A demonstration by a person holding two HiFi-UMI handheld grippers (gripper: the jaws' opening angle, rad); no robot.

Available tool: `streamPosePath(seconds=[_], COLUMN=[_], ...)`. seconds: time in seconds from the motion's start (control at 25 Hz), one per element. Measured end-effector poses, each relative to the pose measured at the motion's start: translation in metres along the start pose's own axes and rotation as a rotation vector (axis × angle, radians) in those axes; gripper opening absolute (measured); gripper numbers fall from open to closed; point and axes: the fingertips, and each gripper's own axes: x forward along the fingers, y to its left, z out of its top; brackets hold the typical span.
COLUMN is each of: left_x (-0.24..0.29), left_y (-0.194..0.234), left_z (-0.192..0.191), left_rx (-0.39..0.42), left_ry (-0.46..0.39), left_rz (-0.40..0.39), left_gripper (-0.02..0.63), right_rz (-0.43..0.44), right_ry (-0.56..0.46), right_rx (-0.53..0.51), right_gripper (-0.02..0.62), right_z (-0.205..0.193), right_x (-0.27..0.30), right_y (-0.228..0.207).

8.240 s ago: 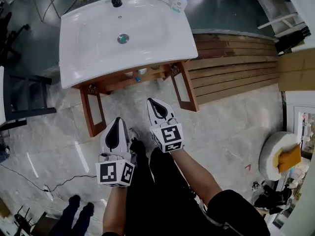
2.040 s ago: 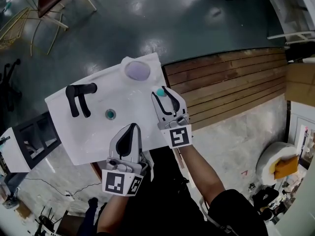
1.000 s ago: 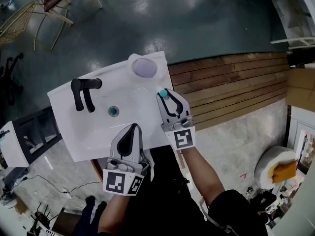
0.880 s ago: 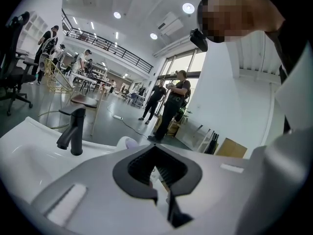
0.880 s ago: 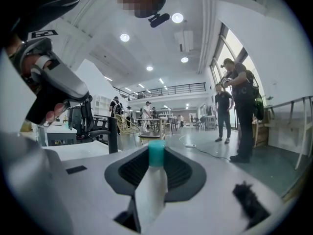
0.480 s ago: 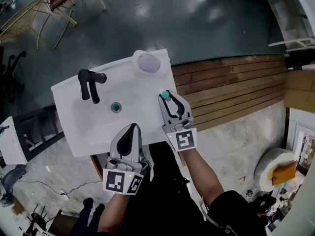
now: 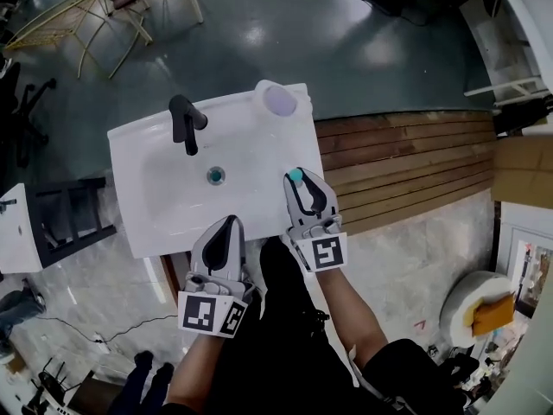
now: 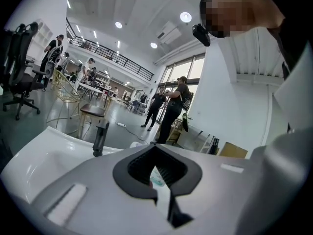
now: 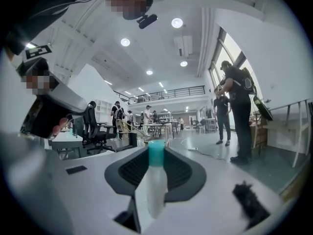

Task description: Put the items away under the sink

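Two handheld grippers sit over a white ceramic sink (image 7: 259, 145). The right gripper (image 7: 302, 187) has its jaws clamped on a small white plastic bottle with a teal cap (image 9: 156, 180), above the sink's front right rim. The left gripper (image 7: 228, 225) has its jaws closed together, empty, at the front edge. A black metal faucet (image 7: 184, 121) and a round white container with a lilac top (image 7: 278, 100) stand at the back rim.

front of left fingers (image 7: 210, 247): sink (image 7: 251, 145) bowl open | further on: black tap (image 7: 186, 121) blocks | beyond right fingers (image 7: 329, 206): purple-top jar (image 7: 278, 100) blocks
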Motion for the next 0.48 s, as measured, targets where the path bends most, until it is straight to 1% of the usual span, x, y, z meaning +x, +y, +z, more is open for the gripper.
streamPosePath(seconds=[0.16,0.32,0.48], left_x=[-0.026,-0.057,-0.086], left_y=[0.006,0.006,0.008], left_z=[0.006,0.010,0.011], left_rx=[-0.001,-0.001,-0.003], left_ry=[-0.021,-0.035,-0.055], left_rz=[0.012,0.019,0.033], left_gripper=[0.006,0.006,0.006], right_rz=[0.007,0.008,0.003], right_ry=[0.024,-0.024,-0.023], right_rx=[0.007,-0.023,-0.006], right_gripper=[0.104,0.104,0.104], right_z=[0.015,0.025,0.033], right_x=[-0.012,-0.031,-0.048], right_y=[0.022,0.040,0.059])
